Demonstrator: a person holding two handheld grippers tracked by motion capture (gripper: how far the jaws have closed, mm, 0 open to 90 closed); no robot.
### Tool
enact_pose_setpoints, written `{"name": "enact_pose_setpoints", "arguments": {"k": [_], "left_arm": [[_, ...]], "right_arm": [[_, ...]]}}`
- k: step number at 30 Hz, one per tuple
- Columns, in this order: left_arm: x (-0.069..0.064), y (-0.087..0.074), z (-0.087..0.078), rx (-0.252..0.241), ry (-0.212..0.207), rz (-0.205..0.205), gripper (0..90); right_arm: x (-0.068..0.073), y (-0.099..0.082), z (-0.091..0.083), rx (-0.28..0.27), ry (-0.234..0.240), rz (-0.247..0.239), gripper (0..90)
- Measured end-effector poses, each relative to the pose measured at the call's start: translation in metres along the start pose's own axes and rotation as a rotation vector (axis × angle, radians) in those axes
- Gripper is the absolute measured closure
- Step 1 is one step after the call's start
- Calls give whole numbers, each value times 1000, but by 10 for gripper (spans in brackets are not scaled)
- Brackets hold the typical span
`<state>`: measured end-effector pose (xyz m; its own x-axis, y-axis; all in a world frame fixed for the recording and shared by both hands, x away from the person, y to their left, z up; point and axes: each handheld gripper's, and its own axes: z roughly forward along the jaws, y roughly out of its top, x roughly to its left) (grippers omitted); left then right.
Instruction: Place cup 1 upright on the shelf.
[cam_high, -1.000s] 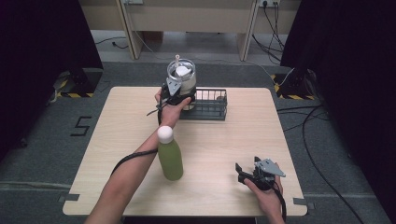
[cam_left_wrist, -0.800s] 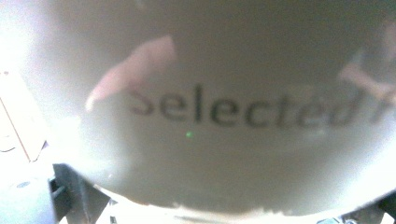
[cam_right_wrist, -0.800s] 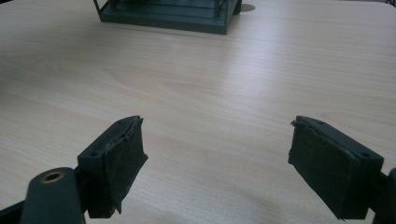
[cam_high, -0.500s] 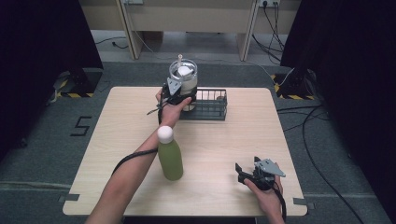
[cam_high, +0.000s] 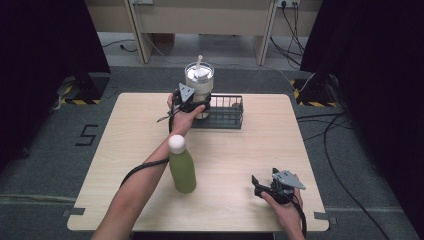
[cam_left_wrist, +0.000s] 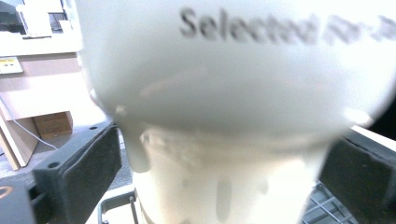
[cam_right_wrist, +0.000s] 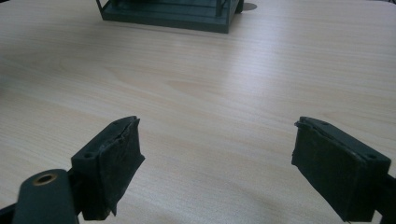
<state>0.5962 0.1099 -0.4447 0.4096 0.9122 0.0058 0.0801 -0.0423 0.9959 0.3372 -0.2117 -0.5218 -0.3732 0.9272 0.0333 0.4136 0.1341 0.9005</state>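
High view: the left gripper (cam_high: 192, 104) clasps a white lidded cup (cam_high: 199, 80) at the near-left end of a black wire basket (cam_high: 225, 112); the right gripper (cam_high: 265, 186) rests low near the table (cam_high: 310, 150) corner.

Left gripper view: both pads press the cup's (cam_left_wrist: 224, 121) narrower lower body.

Right gripper view: its jaws, just opened wider, hold nothing; the basket (cam_right_wrist: 168, 14) lies far ahead.

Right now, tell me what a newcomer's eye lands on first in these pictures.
First, the pale lidded cup with a straw, at the black wire basket on the table's far edge, between the left gripper's jaws. Next, the green bottle standing upright mid-table. The right gripper rests open near the front right corner.
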Motion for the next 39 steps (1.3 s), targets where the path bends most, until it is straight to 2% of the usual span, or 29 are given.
{"name": "enact_pose_setpoints", "arguments": {"k": [5, 20, 39], "left_arm": [[1, 2, -4, -4, -3, 4, 7], [4, 13, -25, -22, -18, 56, 4], [14, 15, -54, -18, 5, 83, 17]], "right_arm": [[0, 0, 0, 1, -1, -1, 150], [0, 0, 0, -2, -5, -17, 149], [1, 0, 0, -2, 3, -15, 148]]}}
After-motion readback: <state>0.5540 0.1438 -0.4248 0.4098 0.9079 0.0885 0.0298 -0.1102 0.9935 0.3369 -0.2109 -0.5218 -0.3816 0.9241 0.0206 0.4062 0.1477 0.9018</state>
